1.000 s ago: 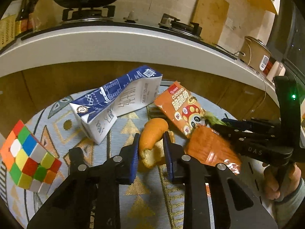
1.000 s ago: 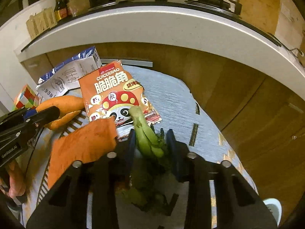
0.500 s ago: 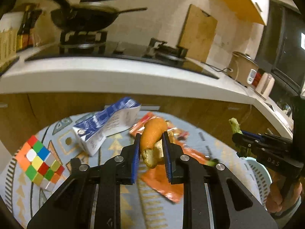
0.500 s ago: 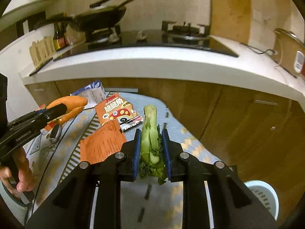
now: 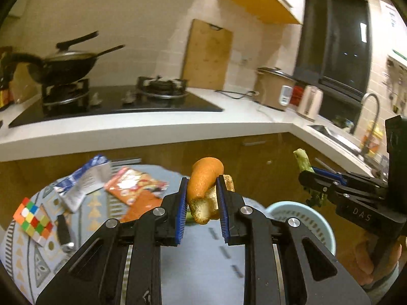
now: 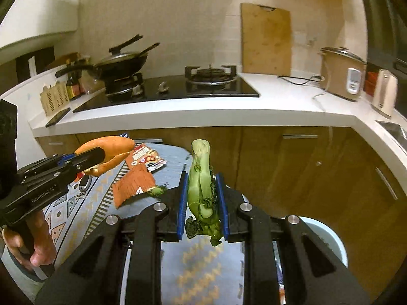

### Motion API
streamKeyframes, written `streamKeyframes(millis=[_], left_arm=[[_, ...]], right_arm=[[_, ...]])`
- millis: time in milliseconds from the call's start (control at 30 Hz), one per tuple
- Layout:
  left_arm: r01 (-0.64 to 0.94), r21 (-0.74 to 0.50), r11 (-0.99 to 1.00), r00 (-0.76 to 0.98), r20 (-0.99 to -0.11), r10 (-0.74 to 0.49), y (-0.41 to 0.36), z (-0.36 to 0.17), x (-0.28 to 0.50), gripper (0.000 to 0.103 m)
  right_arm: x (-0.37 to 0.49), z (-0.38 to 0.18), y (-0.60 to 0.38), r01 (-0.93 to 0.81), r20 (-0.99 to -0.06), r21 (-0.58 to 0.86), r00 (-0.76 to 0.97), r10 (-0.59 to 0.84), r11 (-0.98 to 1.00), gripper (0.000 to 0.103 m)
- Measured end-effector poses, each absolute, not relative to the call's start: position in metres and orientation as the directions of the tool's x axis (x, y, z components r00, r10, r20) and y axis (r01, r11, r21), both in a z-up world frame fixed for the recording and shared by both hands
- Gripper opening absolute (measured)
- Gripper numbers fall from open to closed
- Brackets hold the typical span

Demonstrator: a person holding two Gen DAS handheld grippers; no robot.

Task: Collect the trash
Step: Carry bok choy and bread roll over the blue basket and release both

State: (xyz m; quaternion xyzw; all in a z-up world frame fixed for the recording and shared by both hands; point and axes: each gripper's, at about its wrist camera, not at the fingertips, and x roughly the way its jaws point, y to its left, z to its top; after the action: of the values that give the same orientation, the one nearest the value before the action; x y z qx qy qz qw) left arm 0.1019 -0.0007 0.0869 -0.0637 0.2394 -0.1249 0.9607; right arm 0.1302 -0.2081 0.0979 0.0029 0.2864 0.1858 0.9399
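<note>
Kitchen rug (image 5: 203, 267) bears wrappers (image 5: 134, 185); left tongs (image 5: 202, 200) clench orange peel (image 5: 203, 185), right tongs (image 6: 202, 200) clench bok choy (image 6: 201, 178) beside basket (image 5: 325, 226).

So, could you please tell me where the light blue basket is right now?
The light blue basket sits on the floor at the patterned mat's right end, low right in both wrist views, below the right gripper.

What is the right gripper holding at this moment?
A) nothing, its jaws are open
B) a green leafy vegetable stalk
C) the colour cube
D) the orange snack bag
B: in the right wrist view the right gripper is shut on the green vegetable stalk, which stands upright between its blue pads, lifted off the mat.
</note>
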Motion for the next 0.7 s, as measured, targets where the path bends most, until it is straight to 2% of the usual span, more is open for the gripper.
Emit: streamKeyframes(millis=[233,500,700], left_arm=[[0.32,-0.179,0.93,0.805,-0.466,-0.367,-0.066,0.081,0.089,0.02],[0.445,-0.179,0.877,0.679,-0.572,-0.461,-0.15,0.04,0.092,0.02],[0.473,-0.177,0.863,0.618,-0.632,-0.468,-0.181,0.012,0.096,0.02]], right_arm=[[0.1,0.088,-0.265,-0.231,-0.56,0.115,0.788,0.256,0.966,0.019],[0.095,0.026,-0.344,-0.003,-0.707,0.174,0.696,0.127,0.985,0.019],[0.092,-0.019,-0.381,0.1,-0.78,0.212,0.617,0.106,0.972,0.019]])
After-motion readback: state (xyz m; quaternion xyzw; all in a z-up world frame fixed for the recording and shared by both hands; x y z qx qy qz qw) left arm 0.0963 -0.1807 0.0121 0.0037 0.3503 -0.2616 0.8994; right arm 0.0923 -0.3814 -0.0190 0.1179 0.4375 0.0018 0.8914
